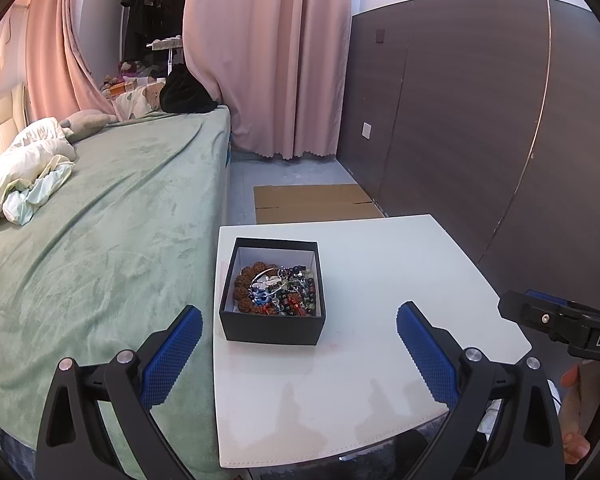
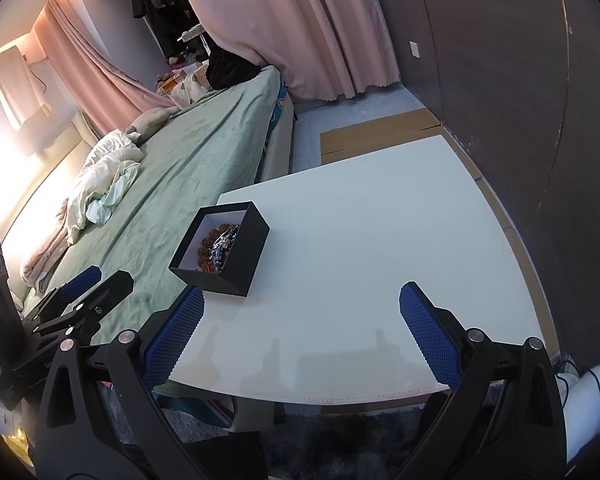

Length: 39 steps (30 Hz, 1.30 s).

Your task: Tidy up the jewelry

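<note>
A black box (image 1: 274, 330) with a white inside stands on the white table (image 1: 380, 280) near its left edge. It holds a heap of jewelry (image 1: 278, 290): brown bead bracelets, a silver bangle, and dark and red beads. My left gripper (image 1: 300, 330) is open and empty, just in front of the box. My right gripper (image 2: 302, 312) is open and empty over the table's near edge. The box (image 2: 236, 260) with the jewelry (image 2: 218, 246) lies ahead of its left finger. Each gripper shows in the other's view: the right one (image 1: 540, 316), the left one (image 2: 88, 292).
A bed with a green blanket (image 1: 100, 220) runs along the table's left side, with crumpled bedding (image 1: 24, 172) on it. Flat cardboard (image 1: 316, 202) lies on the floor beyond the table. A dark wall panel (image 1: 480, 120) stands to the right. Pink curtains (image 1: 268, 60) hang behind.
</note>
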Motion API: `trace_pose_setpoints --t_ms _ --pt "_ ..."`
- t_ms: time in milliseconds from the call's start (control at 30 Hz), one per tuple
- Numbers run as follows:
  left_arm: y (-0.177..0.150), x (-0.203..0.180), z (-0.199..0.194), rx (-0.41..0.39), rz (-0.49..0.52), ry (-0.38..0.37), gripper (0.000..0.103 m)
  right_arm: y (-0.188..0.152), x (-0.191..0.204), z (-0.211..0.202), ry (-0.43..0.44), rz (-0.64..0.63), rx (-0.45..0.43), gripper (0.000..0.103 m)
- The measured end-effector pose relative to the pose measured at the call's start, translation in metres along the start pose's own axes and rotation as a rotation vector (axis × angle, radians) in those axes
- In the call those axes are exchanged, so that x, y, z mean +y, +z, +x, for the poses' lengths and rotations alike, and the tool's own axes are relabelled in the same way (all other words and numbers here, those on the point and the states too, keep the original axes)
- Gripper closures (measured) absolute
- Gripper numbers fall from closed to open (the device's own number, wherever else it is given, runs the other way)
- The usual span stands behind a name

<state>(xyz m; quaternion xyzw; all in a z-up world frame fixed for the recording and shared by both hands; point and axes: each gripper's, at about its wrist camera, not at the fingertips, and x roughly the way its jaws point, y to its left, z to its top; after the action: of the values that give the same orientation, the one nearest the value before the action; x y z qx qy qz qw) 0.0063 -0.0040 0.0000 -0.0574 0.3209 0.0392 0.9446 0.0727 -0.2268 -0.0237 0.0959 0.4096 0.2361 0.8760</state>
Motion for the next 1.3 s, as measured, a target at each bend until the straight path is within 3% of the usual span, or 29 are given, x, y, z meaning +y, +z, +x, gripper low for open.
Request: trace_pose_setpoints --t_ms 533,1300 --pt "0.004 0.004 0.009 0.034 -0.018 -0.027 0.008 0.0 0.016 0.037 -0.021 -0.004 0.053 0.005" --pt "0.047 0.059 0.069 0.077 -0.116 -0.029 0.008 0.034 0.075 0.152 0.015 -0.079 0.154 0.005"
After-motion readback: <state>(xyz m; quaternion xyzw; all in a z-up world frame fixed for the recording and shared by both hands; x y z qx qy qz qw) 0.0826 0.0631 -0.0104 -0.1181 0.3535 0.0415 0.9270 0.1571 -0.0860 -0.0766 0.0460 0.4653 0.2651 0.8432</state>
